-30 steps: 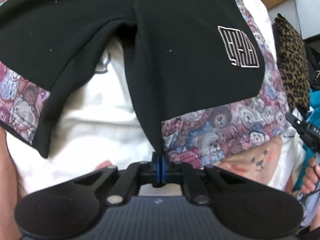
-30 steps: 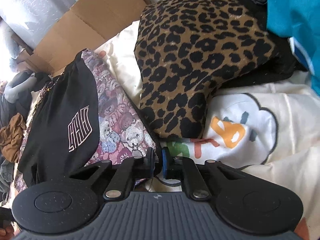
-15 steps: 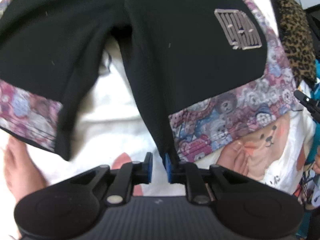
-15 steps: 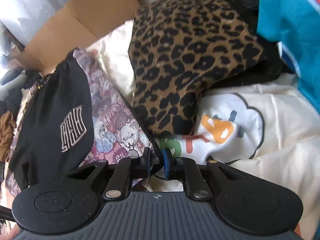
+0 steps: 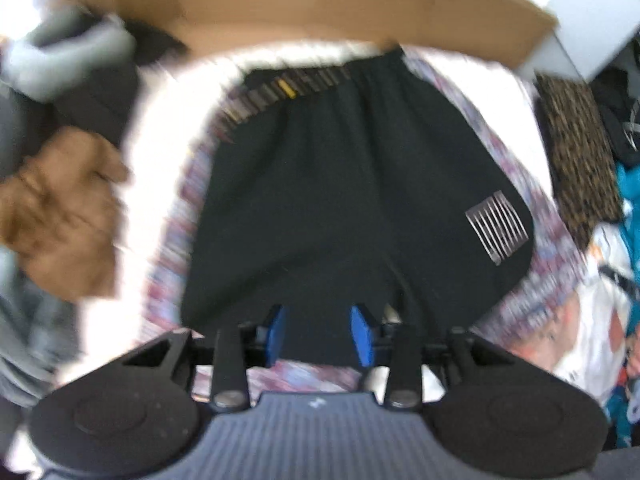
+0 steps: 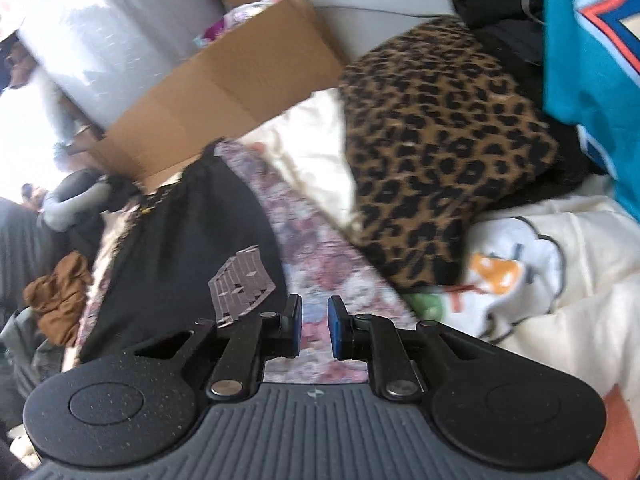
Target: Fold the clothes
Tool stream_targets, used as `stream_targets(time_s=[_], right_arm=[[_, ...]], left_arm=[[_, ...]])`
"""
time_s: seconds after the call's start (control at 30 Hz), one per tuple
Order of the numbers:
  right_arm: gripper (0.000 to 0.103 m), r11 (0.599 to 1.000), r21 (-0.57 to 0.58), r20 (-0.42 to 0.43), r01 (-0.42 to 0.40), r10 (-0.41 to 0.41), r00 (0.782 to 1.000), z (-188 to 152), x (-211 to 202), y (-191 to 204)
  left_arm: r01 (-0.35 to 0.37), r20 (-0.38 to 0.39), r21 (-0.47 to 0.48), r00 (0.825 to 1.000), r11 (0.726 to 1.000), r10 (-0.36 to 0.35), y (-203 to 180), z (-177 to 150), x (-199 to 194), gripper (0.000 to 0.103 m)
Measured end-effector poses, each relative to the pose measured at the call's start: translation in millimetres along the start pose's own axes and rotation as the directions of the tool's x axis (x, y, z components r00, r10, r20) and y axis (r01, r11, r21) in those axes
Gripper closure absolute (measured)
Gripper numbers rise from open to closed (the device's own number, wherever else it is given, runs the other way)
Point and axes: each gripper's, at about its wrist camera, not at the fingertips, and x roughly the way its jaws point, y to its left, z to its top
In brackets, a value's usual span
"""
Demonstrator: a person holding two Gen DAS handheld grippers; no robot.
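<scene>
Black shorts (image 5: 340,200) with a bear-print trim and a white logo (image 5: 496,228) lie spread flat on the white bedding (image 5: 168,140), waistband at the far side. My left gripper (image 5: 319,334) hovers high above the near hem, and its jaws are opening with nothing between the pads. This view is blurred. In the right wrist view the same shorts (image 6: 180,240) lie at the left. My right gripper (image 6: 315,328) hangs over their bear-print side panel (image 6: 320,264), pads a little apart and gripping nothing.
A cardboard box (image 5: 320,4) stands behind the shorts. To the right lie a leopard-print cushion (image 6: 440,152) and a teal garment (image 6: 592,40). At the left sit a crumpled brown garment (image 5: 60,208) and grey clothes (image 5: 60,52). The bedding shows a cartoon print (image 6: 520,272).
My left gripper let go of the shorts' hem, opened and rose, so the whole shorts now show. The right gripper's pads parted slightly and it lifted off the trim.
</scene>
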Motion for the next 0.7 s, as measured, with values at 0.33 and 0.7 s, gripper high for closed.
stream_targets(time_s=[0.33,0.7], right_arm=[[0.087,0.987,-0.102,-0.069,-0.128,0.121,0.990,2.8,-1.3,64.6],[0.087,0.951,-0.217,-0.267,-0.220,0.159,0.950,-19.7,51.9,135.0]], left_arm=[[-0.125,0.084,0.053,0.989,0.991,0.121,71.8,36.1,-44.7,0.055],[-0.092,0.046,-0.066,0.994,0.994,0.095,154.6,1.1,55.3,0.056]])
